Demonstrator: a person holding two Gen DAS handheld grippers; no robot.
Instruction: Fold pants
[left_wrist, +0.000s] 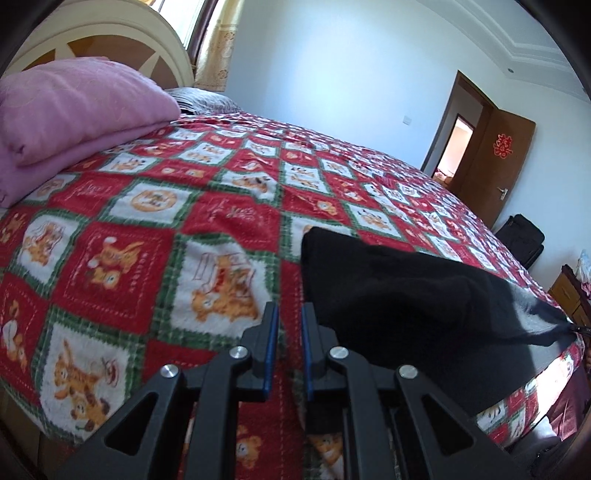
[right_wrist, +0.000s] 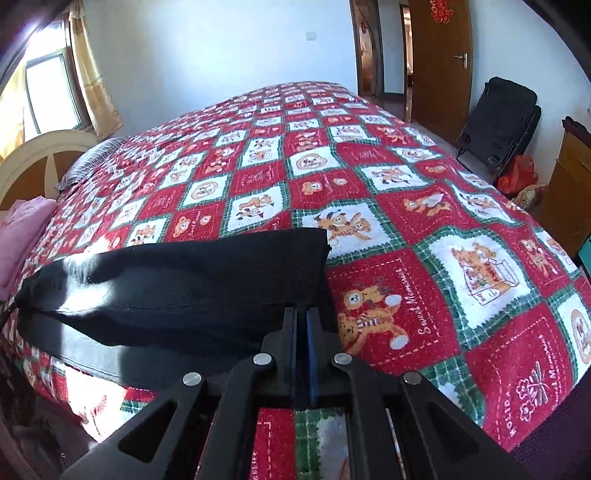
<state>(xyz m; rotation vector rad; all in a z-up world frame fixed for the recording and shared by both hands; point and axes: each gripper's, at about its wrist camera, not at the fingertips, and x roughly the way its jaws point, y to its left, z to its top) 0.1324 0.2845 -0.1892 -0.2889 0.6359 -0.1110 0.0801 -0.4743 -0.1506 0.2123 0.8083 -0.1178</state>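
Black pants (right_wrist: 192, 284) on red-green-white checked bedspread (right_wrist: 424, 229)

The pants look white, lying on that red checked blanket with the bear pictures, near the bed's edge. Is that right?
Not quite: the pants are black, not white; the pale patches on them are sunlight glare. The right wrist view shows this best. The rest holds: they lie on the red checked blanket with bear pictures, near the bed's edge.
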